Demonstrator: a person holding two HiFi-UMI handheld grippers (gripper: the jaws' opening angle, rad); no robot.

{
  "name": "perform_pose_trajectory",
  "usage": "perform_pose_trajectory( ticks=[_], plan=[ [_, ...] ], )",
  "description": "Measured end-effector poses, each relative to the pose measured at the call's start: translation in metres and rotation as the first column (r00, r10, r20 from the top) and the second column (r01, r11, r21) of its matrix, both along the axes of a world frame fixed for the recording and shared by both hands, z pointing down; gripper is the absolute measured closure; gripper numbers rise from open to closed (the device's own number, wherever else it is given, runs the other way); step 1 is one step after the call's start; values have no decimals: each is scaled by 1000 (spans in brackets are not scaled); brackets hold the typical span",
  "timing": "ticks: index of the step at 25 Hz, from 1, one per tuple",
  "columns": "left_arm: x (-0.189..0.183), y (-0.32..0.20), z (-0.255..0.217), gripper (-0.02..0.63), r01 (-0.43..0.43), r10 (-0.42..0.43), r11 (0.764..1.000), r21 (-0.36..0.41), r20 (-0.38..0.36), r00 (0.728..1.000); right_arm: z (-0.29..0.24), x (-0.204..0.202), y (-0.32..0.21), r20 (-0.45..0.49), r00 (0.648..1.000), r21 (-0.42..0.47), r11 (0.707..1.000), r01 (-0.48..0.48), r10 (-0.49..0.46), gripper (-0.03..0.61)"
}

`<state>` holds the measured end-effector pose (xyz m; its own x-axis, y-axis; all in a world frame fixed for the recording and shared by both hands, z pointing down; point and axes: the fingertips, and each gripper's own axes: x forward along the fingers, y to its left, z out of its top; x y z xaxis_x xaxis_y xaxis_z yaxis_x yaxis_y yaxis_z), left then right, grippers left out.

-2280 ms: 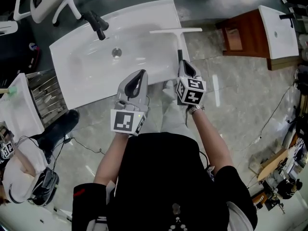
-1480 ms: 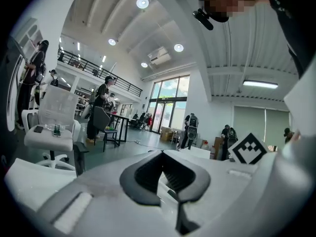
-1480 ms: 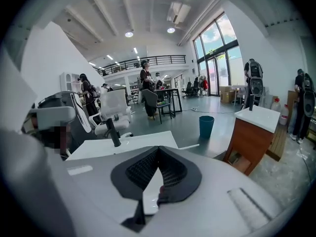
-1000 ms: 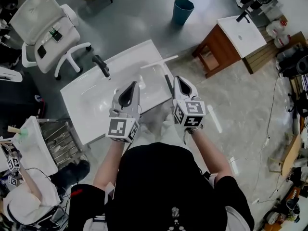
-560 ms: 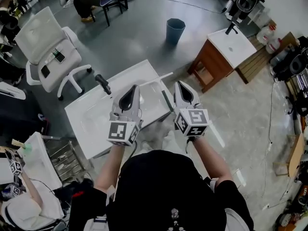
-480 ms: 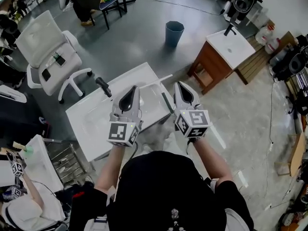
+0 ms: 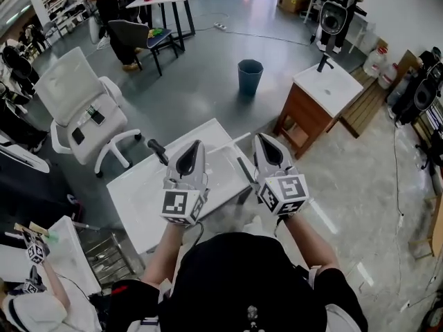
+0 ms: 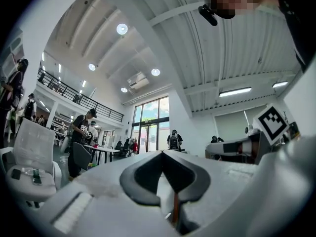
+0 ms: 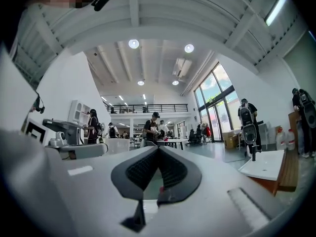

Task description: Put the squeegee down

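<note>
While the squeegee (image 7: 244, 171) lies on the white sink (image 7: 145, 192), the left gripper (image 7: 198, 144) and right gripper (image 7: 260, 138) hover above it. Both are clamped shut, nothing in them.

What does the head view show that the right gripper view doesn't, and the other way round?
Only the head view: the squeegee lying at the right edge of the white sink on the floor, the black faucet, the teal bin and the white chair.
Only the right gripper view: the ceiling lights, the tall windows, and the right gripper with its jaws together and nothing between them.
Both: the wooden vanity with its white top, and the right gripper itself.
</note>
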<state>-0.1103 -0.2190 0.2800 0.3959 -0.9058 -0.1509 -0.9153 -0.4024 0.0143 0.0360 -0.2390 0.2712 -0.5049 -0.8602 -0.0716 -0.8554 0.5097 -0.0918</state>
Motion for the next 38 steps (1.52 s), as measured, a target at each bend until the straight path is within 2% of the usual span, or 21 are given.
perform_pose_trajectory(
  ticks=[13,20,38],
  plan=[
    [-2,4,-6,612,5,-5,1000,1,25,1000,-8,-15,9,9,999,17,999,44,-45,577],
    [0,2,4,612,6,-6,1000,-19,12,1000,-6,-15,9,0,998,13,998,59,-59,577],
    [21,-4,5,612,-24,24,1000,-20,9,1000,2,4,6,-5,1000,-7,1000,29,-29,577]
  ],
)
